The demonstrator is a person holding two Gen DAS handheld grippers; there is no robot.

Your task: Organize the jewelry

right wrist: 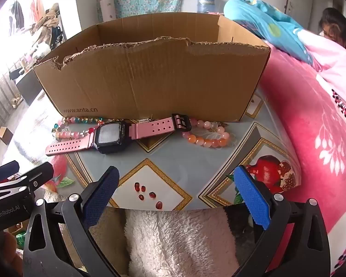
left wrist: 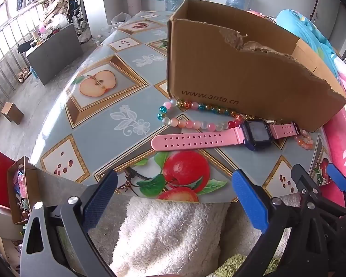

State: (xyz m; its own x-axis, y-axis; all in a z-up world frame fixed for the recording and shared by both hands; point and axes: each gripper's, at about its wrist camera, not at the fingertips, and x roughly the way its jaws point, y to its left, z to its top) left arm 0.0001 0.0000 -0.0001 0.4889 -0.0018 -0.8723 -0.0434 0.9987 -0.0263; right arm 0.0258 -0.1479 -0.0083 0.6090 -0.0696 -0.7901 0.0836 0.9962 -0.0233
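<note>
**Jewelry lies ahead of both wide, empty grippers, strung along the foot of the box**

The watch (right wrist: 110,136) lies flat on the table (right wrist: 173,161), at about twelve o'clock from the right gripper (right wrist: 175,189) and a little to eleven. Its pink strap runs crosswise, nine to three, parallel to the front wall of the cardboard box (right wrist: 150,80) just behind it. From the left gripper (left wrist: 173,196) the same watch sits toward one o'clock, its long strap end reaching back toward twelve.

The multicoloured bead bracelet (left wrist: 191,115) lies at twelve o'clock from the left gripper, touching the box's foot and tucked partly under the watch. The orange-pink bead bracelet (right wrist: 207,136) lies at one o'clock from the right gripper, beside the watch buckle.

By my reading, the left hand is the nearer one for the multicoloured beads and the right hand for the orange-pink beads; the watch is about midway.

Both grippers hang over the table's near edge, well short of the jewelry. Their jaws stand wide apart with nothing between them, touching nothing.
</note>
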